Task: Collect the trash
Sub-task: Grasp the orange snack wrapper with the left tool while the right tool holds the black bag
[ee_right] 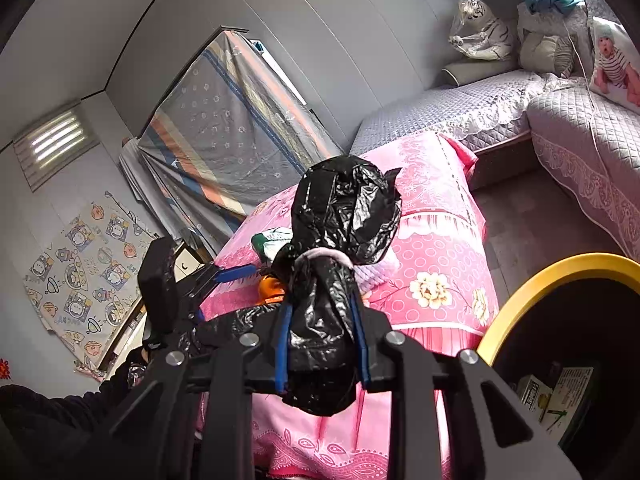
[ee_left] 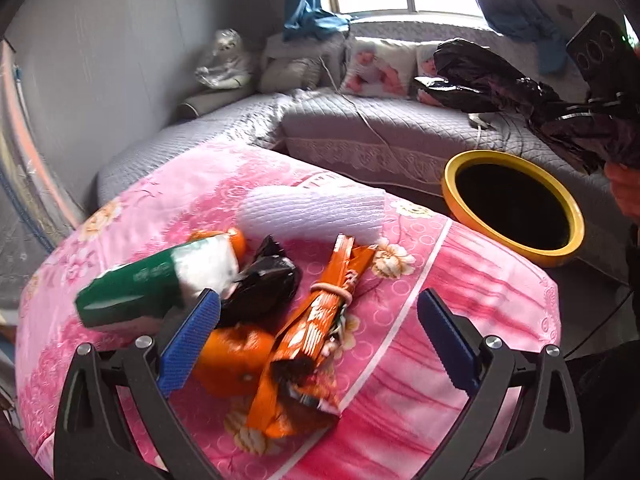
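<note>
While the right gripper (ee_right: 322, 344) squeezes a tied black bag (ee_right: 344, 216) between its blue jaws, up beside the yellow bin (ee_left: 516, 210), the left gripper (ee_left: 320, 340) is wide open over the pink table (ee_left: 460, 320). An orange wrapper (ee_left: 316, 320) lies between its jaws, near the middle.

Black-framed left gripper (ee_left: 318, 334), blue ribbed pads, silver screws; seemingly dark sleeve.
</note>
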